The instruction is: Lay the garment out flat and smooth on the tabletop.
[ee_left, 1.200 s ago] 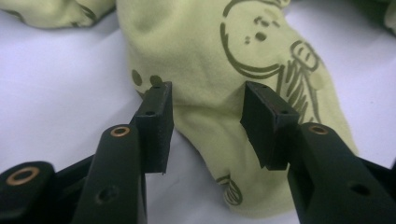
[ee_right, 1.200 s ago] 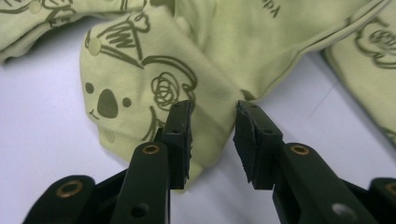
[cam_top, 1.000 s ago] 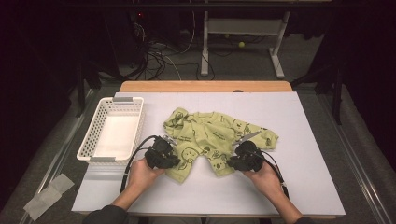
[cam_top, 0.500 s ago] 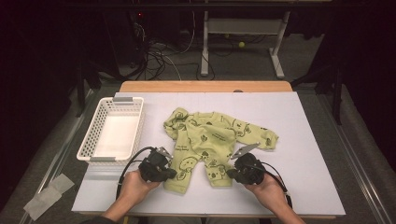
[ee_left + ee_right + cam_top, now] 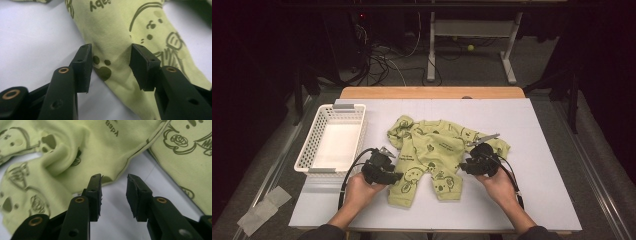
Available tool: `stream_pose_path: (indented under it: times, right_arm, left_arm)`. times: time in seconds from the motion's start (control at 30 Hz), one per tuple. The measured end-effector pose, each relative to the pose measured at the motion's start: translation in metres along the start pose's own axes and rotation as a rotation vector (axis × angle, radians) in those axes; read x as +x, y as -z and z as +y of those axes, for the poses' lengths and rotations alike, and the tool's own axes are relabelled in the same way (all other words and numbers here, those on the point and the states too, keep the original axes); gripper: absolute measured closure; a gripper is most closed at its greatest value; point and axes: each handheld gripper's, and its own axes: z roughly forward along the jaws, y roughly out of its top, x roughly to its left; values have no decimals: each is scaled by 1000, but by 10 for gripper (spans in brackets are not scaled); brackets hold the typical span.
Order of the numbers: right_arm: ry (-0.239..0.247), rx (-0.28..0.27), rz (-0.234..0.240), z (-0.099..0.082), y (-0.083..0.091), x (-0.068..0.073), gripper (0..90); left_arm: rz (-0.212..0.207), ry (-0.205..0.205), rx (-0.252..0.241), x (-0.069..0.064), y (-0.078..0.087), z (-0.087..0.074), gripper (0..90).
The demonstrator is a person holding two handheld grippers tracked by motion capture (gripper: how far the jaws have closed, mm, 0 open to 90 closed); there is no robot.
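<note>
Green baby suit [image 5: 434, 152] lies spread mid-tabletop, legs twd near edge. Left gripper [image 5: 111, 67] jaws just opened, leg cloth between, unpinched. Right gripper [image 5: 114, 195] jaws just opened, at hem, holding nothing.

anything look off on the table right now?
The romper lies rumpled, not flat: a raised fold shows in the right gripper view, and its top left corner is bunched in the high view. Both tools, left and right, are open with no cloth pinched. The basket sits square. No spill or damage shows.
</note>
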Motion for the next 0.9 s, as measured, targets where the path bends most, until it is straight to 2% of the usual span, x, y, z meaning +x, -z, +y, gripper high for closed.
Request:
stream_pose_path:
  times: [0.07,0.17,0.27,0.33,0.4,0.47,0.53,0.67,0.77,0.83,0.9]
  right_arm:
    - [-13,3,-6,2,-6,-2,629]
    - [-48,2,14,5,-13,-4,654]
    - [-34,20,29,9,-19,-4,824]
    - [-8,22,16,12,-18,-3,873]
    - [14,24,-5,15,-16,-3,880]
    - [20,19,-27,18,-12,-5,882]
    - [12,10,-48,20,-7,-11,882]
    - [-8,-10,-90,21,3,-23,882]
    - [-13,-26,-101,21,10,-26,879]
    - [-14,-28,-106,21,11,-25,830]
    - [-9,-35,-107,20,13,-22,772]
  left_arm:
    - [-6,6,-3,1,-1,0,498]
    - [-6,5,-12,1,-2,-1,506]
    - [-24,0,-15,2,-2,-1,582]
    - [-52,0,-12,2,-2,-1,659]
    - [-71,-3,-9,2,-2,-1,719]
    - [-72,-21,-7,0,-2,-1,779]
    - [-78,-28,-3,-2,-1,-1,800]
    - [-93,-46,11,-6,2,-4,811]
    - [-126,-52,27,-10,3,-7,811]
    - [-131,-65,32,-13,4,-9,810]
    - [-114,-74,12,-15,7,-10,795]
